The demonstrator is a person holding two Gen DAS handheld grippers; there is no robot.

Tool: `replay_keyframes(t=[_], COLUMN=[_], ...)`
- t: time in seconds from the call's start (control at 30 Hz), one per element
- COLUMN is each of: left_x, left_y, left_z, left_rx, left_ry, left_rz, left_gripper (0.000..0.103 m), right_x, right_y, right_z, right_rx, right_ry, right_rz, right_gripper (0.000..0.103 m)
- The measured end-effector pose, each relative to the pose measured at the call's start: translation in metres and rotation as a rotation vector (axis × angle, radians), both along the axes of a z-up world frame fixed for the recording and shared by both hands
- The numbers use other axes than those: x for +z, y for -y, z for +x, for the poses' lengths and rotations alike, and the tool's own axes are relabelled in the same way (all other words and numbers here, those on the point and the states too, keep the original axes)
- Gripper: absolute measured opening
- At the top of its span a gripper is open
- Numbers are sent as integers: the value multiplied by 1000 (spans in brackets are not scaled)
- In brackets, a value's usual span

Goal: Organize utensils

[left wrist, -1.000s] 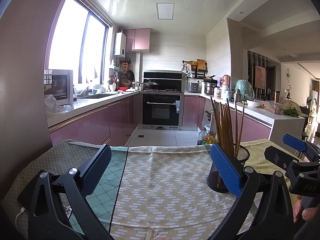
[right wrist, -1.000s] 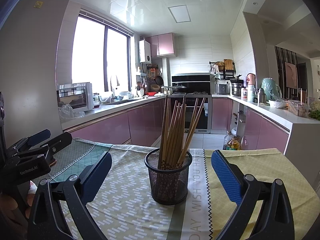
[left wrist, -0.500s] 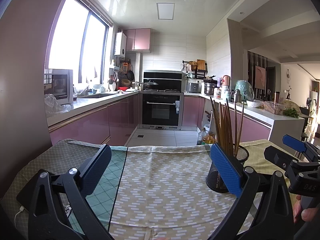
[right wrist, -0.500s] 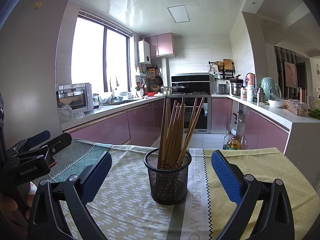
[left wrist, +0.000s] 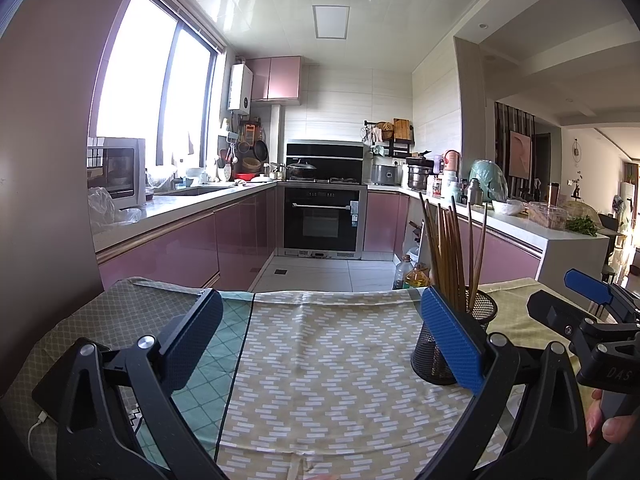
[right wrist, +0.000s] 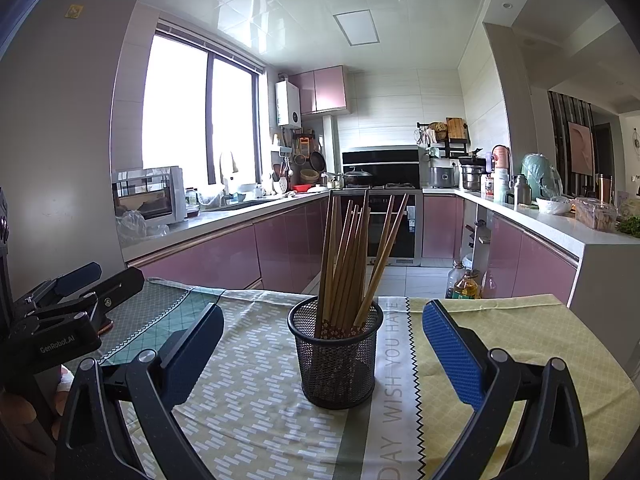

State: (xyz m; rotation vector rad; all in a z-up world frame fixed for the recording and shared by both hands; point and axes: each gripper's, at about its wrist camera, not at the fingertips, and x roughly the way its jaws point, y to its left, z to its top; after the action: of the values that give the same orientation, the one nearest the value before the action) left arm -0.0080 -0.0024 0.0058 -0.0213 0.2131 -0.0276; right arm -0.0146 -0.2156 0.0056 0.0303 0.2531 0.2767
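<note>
A black mesh holder (right wrist: 336, 354) stands upright on the tablecloth, full of several wooden chopsticks (right wrist: 352, 260). My right gripper (right wrist: 323, 350) is open, and the holder sits just ahead of its blue pads with nothing held. In the left wrist view the same mesh holder (left wrist: 434, 354) is partly hidden behind the right blue pad (left wrist: 452, 340). My left gripper (left wrist: 320, 340) is open over bare cloth, empty. Each gripper also shows at the edge of the other view: the right gripper (left wrist: 588, 304) and the left gripper (right wrist: 76, 288).
A patchwork tablecloth (left wrist: 328, 360) covers the table, whose far edge (left wrist: 320, 292) drops to the kitchen floor. A white cable and dark device (left wrist: 40, 416) lie at the left. Oil bottles (right wrist: 466, 280) stand on the floor beyond. Pink cabinets and an oven (left wrist: 324, 220) fill the background.
Nearly nothing differs; the left wrist view has shifted very slightly. Both grippers remain open and empty.
</note>
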Motion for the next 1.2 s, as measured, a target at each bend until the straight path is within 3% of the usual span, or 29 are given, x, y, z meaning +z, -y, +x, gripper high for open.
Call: replay_keyframes(t=[1.2], left_x=[-2], left_y=[2], left_z=[0], left_rx=[-1], left_ry=[-1], left_rz=[0], left_gripper=[98], right_x=[-2], right_y=[-1], right_z=[0], right_rx=[-2], right_ry=[-3], right_rz=[3], right_gripper=[96])
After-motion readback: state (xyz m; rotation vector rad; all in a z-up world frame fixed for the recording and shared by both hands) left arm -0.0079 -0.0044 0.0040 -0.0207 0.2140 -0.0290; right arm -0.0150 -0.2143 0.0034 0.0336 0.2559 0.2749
